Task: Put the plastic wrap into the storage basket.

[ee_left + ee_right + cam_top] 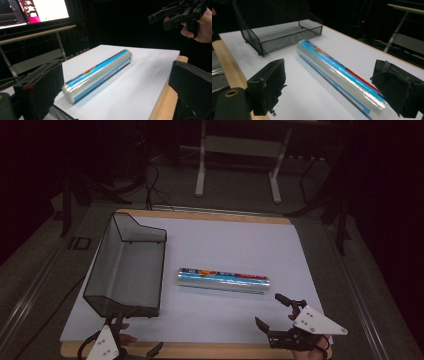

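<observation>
A long roll in a clear wrapper with blue and red print [223, 280] lies flat in the middle of the white sheet. My right gripper [268, 309] hovers at the front right of the table, just in front of the roll's right end. In the right gripper view its jaws [332, 82] stand wide apart, with the roll [337, 72] lying ahead between them, untouched. My left gripper [136, 335] is at the front left edge, beside the mesh tray. Its jaws [117, 75] are open too, and the roll [97, 72] lies ahead of them.
A black wire mesh tray [100, 265] stands on the left of the sheet, its low front wall [282, 35] facing the roll. The wooden table edge [200, 351] runs along the front. White table legs [200, 170] and cables are on the floor behind.
</observation>
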